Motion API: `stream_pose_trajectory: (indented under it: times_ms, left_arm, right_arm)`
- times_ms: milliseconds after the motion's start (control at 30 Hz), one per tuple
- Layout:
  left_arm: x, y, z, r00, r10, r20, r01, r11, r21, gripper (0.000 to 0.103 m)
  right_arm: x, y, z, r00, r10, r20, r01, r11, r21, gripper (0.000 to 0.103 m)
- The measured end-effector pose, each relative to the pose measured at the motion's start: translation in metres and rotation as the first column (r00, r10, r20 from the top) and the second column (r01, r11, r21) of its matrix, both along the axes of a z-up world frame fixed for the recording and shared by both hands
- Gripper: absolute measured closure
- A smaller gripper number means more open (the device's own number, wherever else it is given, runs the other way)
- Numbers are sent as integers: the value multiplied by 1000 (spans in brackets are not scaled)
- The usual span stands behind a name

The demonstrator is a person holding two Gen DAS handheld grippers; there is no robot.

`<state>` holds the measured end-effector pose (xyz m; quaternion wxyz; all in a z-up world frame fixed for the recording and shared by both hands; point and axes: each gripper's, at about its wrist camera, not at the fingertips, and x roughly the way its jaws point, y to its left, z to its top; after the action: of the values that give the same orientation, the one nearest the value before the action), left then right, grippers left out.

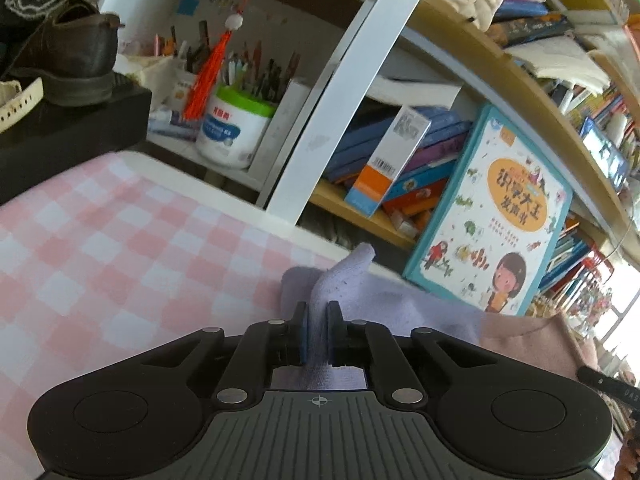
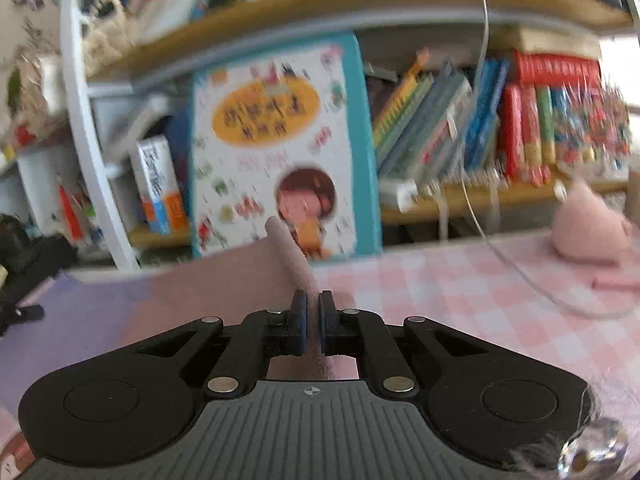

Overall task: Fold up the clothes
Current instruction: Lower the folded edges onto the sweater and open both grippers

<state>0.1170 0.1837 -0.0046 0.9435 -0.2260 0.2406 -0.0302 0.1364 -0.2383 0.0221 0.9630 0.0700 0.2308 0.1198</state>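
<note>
Pink-and-white checked tablecloth (image 1: 120, 240) across left of frame; brown shoe (image 1: 68, 64) upper left, pen tub (image 1: 234, 128) upper centre, bookshelf (image 1: 460, 60) right. Left gripper (image 1: 318, 312) clamped narrow on lavender-and-pink garment (image 1: 360, 300), lower centre. Right gripper (image 2: 313, 304) likewise pinching its pink edge.

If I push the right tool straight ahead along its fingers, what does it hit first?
Probably the big picture book standing behind the table edge, straight beyond the pinched pink cloth; depth is hard to judge in this blurred view.
</note>
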Motion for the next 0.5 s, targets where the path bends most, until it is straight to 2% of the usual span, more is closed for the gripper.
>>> stream_pose_trajectory:
  times_ms: [33, 133, 333, 400, 467, 500]
  left_arm:
    - [2, 0, -3, 1000, -1, -17, 1, 1000, 5, 95]
    - [4, -1, -6, 1000, -1, -31, 1, 1000, 11, 94]
    - [3, -1, -7, 999, 8, -36, -7, 1000, 16, 89]
    - [3, 0, -8, 999, 15, -37, -15, 1000, 10, 83]
    - [0, 2, -8, 999, 34, -35, -34, 999, 2, 72]
    - [-2, 3, -7, 999, 42, -34, -42, 999, 4, 72]
  right_arm:
    - [6, 1, -8, 999, -4, -48, 3, 1000, -14, 97]
    - [15, 3, -21, 995, 0, -102, -4, 999, -38, 97]
    - [14, 5, -23, 996, -7, -92, 2, 999, -53, 95]
    - [13, 3, -23, 996, -15, -93, 11, 999, -50, 91]
    - [12, 0, -23, 995, -28, -94, 23, 999, -45, 79]
    - [12, -2, -22, 995, -33, -97, 29, 999, -38, 75]
